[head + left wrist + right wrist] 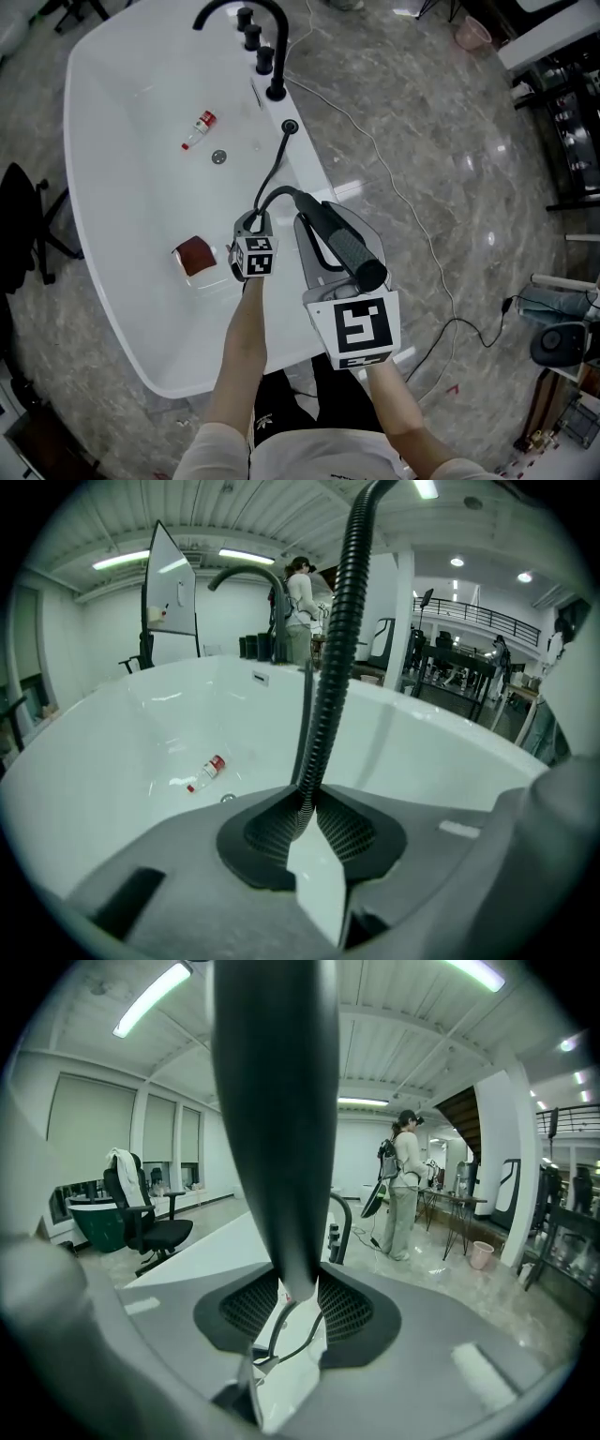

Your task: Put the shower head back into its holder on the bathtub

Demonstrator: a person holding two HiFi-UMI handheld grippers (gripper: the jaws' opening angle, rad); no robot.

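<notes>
From the head view, the shower head (343,242) lies along the right tongs (326,223), over the bathtub (112,84) rim. It is well apart from its holder (289,126), which sits beside the faucet (272,56).

In the left gripper view, the left tongs (309,806) are pinched onto the ribbed hose (333,667), which looks limp and springy.

In the right gripper view, those tongs clamp the shower head's smooth, stiff body. It looks light but slippery, so holding it mid-body seems wisest.

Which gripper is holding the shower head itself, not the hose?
The right gripper: it clamps the thick, smooth shower head. The left gripper pinches the thin ribbed hose.
</notes>
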